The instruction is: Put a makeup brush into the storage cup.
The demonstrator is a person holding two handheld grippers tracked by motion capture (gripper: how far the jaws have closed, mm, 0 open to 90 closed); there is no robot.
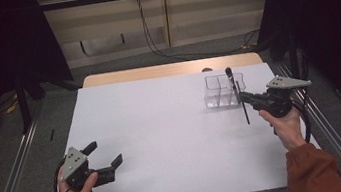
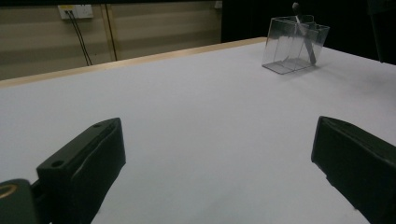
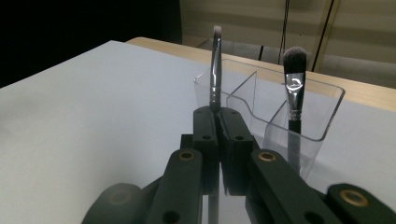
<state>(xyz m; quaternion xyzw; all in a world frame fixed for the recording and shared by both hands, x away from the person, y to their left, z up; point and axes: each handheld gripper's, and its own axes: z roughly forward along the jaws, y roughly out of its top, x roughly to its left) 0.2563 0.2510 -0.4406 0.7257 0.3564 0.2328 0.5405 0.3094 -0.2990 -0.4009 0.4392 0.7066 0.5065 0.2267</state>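
Note:
My right gripper [image 1: 242,97] [image 3: 219,116] is shut on a thin makeup brush [image 1: 246,115] [image 3: 215,70], gripping it partway along its length. The brush stands nearly upright, small tip up and handle hanging below the jaws, just in front of a clear acrylic organizer [image 1: 215,99] [image 3: 322,116] [image 2: 285,51]. A second brush [image 1: 229,73] [image 3: 294,88] [image 2: 304,35] with a dark fluffy head stands in one of the organizer's compartments. My left gripper [image 1: 104,155] [image 2: 219,154] rests open at the near left of the table, nothing between its jaws.
A white sheet [image 1: 163,127] covers the table, with a wooden strip [image 1: 170,70] along the far edge. Metal rails run beside the table on both sides. Cables hang down the back wall [image 1: 147,33].

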